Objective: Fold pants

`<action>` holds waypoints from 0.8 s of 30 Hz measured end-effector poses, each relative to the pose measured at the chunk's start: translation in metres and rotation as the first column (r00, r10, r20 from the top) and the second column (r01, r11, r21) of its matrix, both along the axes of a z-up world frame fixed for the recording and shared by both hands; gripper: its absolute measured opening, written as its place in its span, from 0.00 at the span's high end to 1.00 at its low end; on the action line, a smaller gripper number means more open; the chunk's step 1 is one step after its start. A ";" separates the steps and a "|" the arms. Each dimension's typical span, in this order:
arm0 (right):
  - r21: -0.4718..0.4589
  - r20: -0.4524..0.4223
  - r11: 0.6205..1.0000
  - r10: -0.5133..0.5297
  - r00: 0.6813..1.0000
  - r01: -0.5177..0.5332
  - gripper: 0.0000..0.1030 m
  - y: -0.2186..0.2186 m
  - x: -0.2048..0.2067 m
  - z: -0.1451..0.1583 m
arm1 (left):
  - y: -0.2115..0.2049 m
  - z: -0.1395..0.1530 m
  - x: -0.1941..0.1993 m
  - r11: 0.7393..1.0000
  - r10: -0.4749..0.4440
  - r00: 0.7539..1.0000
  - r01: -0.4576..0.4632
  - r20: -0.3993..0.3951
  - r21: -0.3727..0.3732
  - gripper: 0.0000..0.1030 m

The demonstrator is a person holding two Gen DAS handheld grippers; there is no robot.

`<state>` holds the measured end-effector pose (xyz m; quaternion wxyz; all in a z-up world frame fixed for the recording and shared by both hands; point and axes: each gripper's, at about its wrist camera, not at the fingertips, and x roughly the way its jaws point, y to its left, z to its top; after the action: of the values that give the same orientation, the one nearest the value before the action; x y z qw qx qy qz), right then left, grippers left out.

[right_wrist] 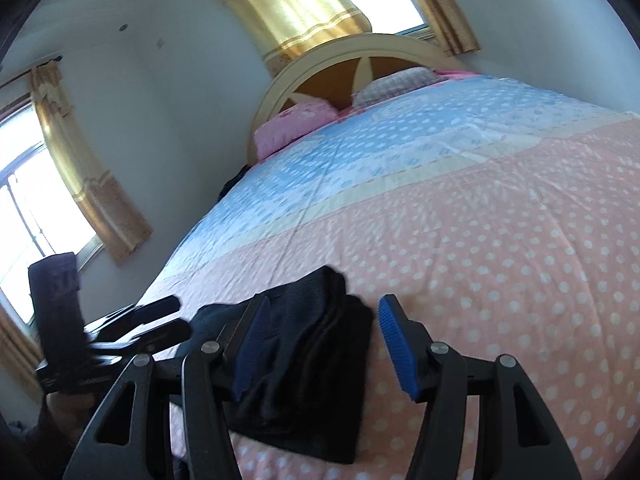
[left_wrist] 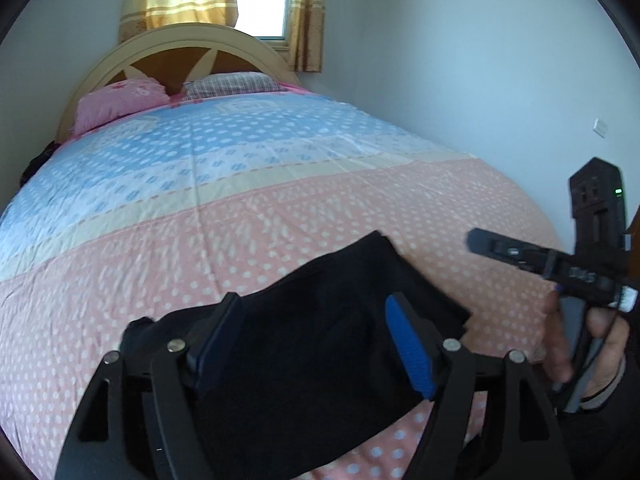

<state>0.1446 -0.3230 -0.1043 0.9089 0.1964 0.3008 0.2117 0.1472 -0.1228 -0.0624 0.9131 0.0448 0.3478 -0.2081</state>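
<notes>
The black pants (left_wrist: 320,360) lie folded into a compact stack on the pink dotted bedspread (left_wrist: 260,232), close to the bed's near edge. My left gripper (left_wrist: 316,344) hangs open just above them, its blue pads (left_wrist: 408,348) spread wide over the stack and not pressing the cloth. In the right wrist view the pants (right_wrist: 312,364) show stacked layers. My right gripper (right_wrist: 324,344) is open: its left pad overlaps the pants, while its right pad (right_wrist: 396,344) hovers over bare bedspread. A hand (left_wrist: 592,340) holds the right gripper (left_wrist: 492,246) to the right of the pants. The left gripper (right_wrist: 178,317) shows at the left.
The bed runs away to a curved wooden headboard (left_wrist: 180,52) with a pink pillow (left_wrist: 120,100) and a checked pillow (left_wrist: 232,82). A white wall (left_wrist: 460,80) borders the bed's right side. Curtained windows (right_wrist: 48,184) stand on the left and behind the headboard.
</notes>
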 end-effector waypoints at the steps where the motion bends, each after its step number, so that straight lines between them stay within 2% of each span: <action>1: -0.018 -0.014 0.999 0.033 0.999 -0.033 0.43 0.011 -0.003 -0.001 | 0.012 -0.006 0.002 0.999 0.035 0.999 -0.035 -0.006 0.013 0.26; 3: -0.085 -0.062 0.995 0.054 0.997 -0.060 0.43 0.030 -0.006 -0.009 | 0.032 -0.018 0.009 0.996 0.085 0.996 -0.085 -0.034 0.012 0.26; 5: -0.115 -0.109 0.988 0.087 0.990 -0.100 0.43 0.042 -0.007 -0.021 | 0.049 -0.028 0.011 0.992 0.129 0.990 -0.129 -0.050 0.004 0.26; 6: -0.153 -0.126 0.984 0.073 0.989 -0.093 0.46 0.046 -0.007 -0.026 | 0.056 -0.033 0.012 0.990 0.144 0.988 -0.144 -0.056 0.004 0.26; 7: -0.181 -0.137 0.980 0.062 0.989 -0.086 0.53 0.048 -0.008 -0.030 | 0.061 -0.037 0.012 0.988 0.156 0.986 -0.156 -0.061 0.007 0.26; 8: -0.201 -0.150 0.976 0.055 0.987 -0.085 0.76 0.049 -0.007 -0.033 | 0.066 -0.042 0.012 0.985 0.170 0.983 -0.170 -0.065 0.010 0.26; 9: -0.207 -0.159 0.975 0.045 0.986 -0.078 0.83 0.047 -0.007 -0.034 | 0.071 -0.048 0.013 0.984 0.177 0.981 -0.177 -0.074 0.010 0.26; 12: -0.157 -0.176 0.983 0.066 0.982 -0.094 0.86 0.038 -0.011 -0.032 | 0.076 -0.058 0.017 0.981 0.193 0.976 -0.193 -0.096 0.015 0.26; 16: -0.079 -0.211 0.989 0.106 0.972 -0.125 0.86 0.030 -0.023 -0.031 | 0.082 -0.062 0.015 0.981 0.195 0.977 -0.195 -0.089 0.009 0.19; 18: -0.089 -0.246 0.991 0.080 0.966 -0.105 0.86 0.025 -0.020 -0.041 | 0.084 -0.066 0.015 0.979 0.205 0.975 -0.204 -0.082 0.023 0.13; 20: -0.096 -0.290 0.990 0.075 0.954 -0.107 0.86 0.022 -0.012 -0.056 | 0.085 -0.073 0.017 0.979 0.204 0.974 -0.203 -0.098 0.025 0.13; 21: -0.094 -0.284 0.990 0.076 0.956 -0.106 0.85 0.021 -0.012 -0.057 | 0.085 -0.075 0.018 0.979 0.206 0.973 -0.204 -0.107 0.024 0.13; 22: -0.101 -0.278 0.989 0.074 0.958 -0.105 0.81 0.020 -0.011 -0.056 | 0.086 -0.076 0.017 0.978 0.208 0.972 -0.207 -0.108 0.022 0.13; 24: -0.168 -0.262 0.982 0.035 0.964 -0.082 0.54 0.021 -0.011 -0.048 | 0.084 -0.074 0.014 0.979 0.204 0.974 -0.203 -0.099 0.021 0.13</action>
<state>0.1340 -0.3021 -0.1520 0.8692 0.1315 0.4399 0.1835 0.1610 -0.0390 -0.1363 0.9106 0.0032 0.3973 -0.1136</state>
